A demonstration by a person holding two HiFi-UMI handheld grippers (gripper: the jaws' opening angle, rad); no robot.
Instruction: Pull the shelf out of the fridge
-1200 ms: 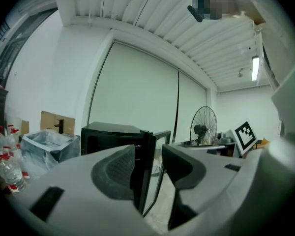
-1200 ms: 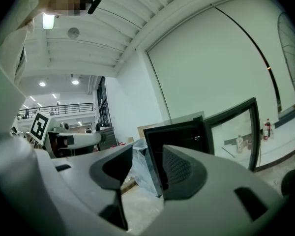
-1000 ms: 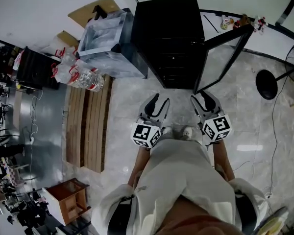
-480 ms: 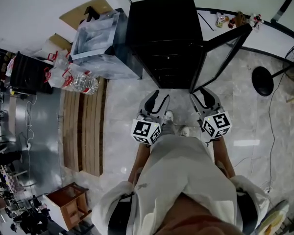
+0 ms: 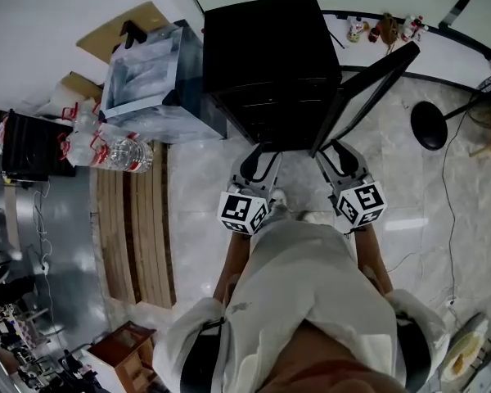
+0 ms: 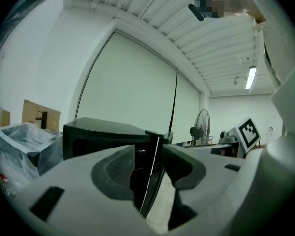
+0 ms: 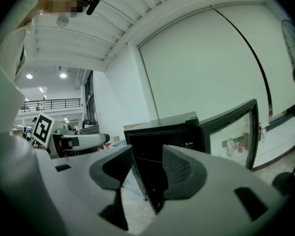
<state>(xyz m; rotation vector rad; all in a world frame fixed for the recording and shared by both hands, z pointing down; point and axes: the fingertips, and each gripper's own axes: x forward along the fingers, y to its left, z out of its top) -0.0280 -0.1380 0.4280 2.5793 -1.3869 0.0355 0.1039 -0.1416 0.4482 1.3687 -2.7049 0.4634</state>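
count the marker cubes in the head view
2: left cube on the left tongs, right cube on the right tongs, both facing the open fridge. None seems hidden.

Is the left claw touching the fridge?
Apart. In the left gripper view the left claw stands open, floor showing between it and the fridge.

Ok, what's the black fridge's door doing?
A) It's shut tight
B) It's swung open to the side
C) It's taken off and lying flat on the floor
B: the door stands swung out from the front of the black fridge, and the right gripper view looks into the dark inside.
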